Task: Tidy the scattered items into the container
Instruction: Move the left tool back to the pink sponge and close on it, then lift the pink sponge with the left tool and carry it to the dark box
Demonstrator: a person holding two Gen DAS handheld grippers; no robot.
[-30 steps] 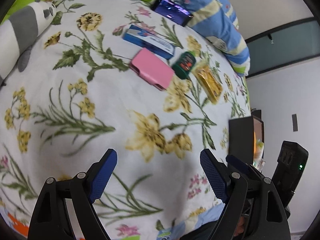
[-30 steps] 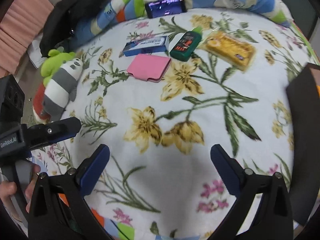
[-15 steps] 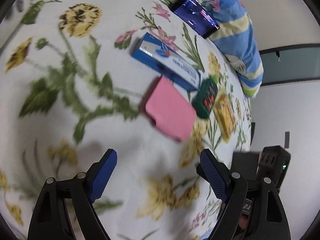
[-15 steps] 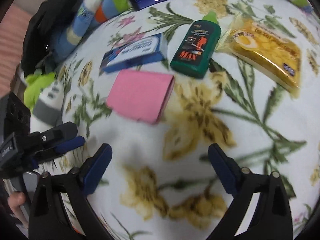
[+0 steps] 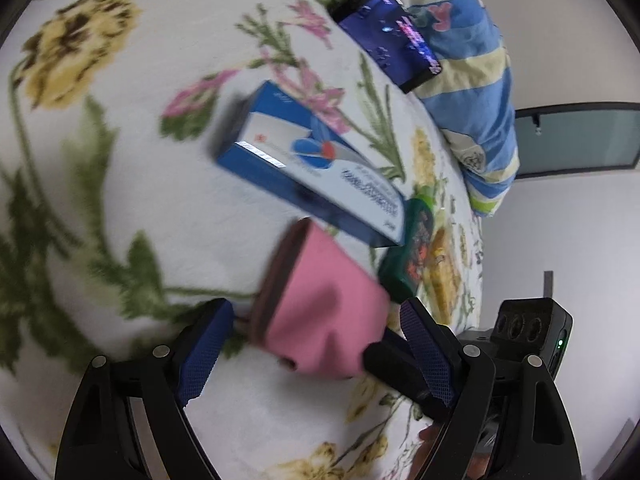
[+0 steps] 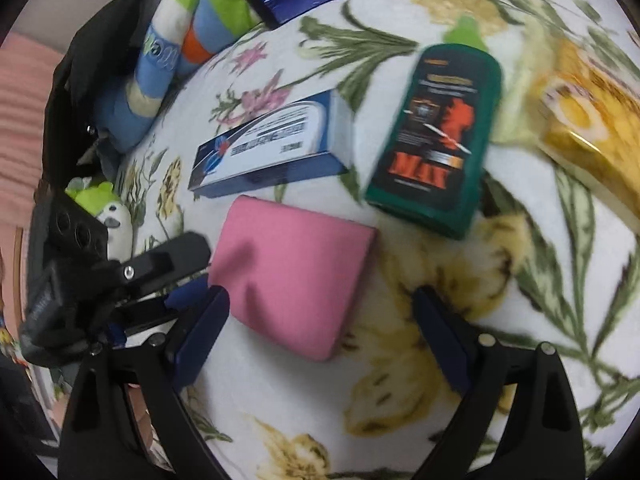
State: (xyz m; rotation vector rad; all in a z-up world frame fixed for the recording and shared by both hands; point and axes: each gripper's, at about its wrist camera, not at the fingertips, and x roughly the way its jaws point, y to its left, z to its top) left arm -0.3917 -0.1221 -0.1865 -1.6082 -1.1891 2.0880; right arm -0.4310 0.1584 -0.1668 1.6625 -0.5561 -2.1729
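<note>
Both grippers hang over the flowered bedspread (image 6: pixel 560 288) with their jaws spread wide, holding nothing. The left gripper (image 5: pixel 316 356) brackets the near end of the pink case (image 5: pixel 320 304); whether a finger touches it cannot be told. The right gripper (image 6: pixel 320 344) sits at the case's (image 6: pixel 292 276) 6 o'clock edge. From the case in the right wrist view, the blue box (image 6: pixel 272 152) lies at 12 o'clock, the green bottle (image 6: pixel 436 140) at 2 o'clock, and the yellow packet (image 6: pixel 592 128) beyond it at 2 o'clock.
</note>
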